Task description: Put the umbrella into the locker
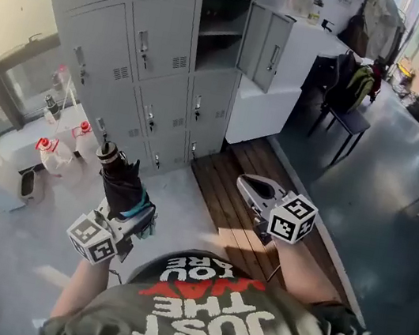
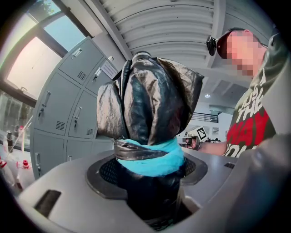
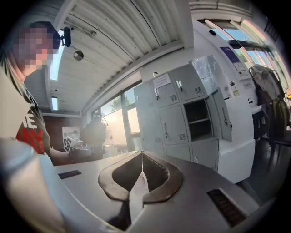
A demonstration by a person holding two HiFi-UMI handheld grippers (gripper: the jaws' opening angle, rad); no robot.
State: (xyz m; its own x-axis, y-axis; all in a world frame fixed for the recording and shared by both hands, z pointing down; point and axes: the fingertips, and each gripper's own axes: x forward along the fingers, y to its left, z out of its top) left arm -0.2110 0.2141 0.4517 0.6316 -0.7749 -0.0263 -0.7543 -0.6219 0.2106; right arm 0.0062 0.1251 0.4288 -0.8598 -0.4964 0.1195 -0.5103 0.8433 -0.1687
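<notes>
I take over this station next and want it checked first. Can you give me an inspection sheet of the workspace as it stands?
Surface: grey floor with a wooden strip in front of the lockers; no worktable.
Job's things: folded black umbrella tied with a blue strap; one open locker, door swung right, shelf inside.
Clutter: spray bottles with red tops at the left.
Grippers: left gripper closed on the umbrella; right gripper closed, nothing in it.
Cables: nothing seen.
Surroundings: chair hung with clothes, white counter beside the lockers.
</notes>
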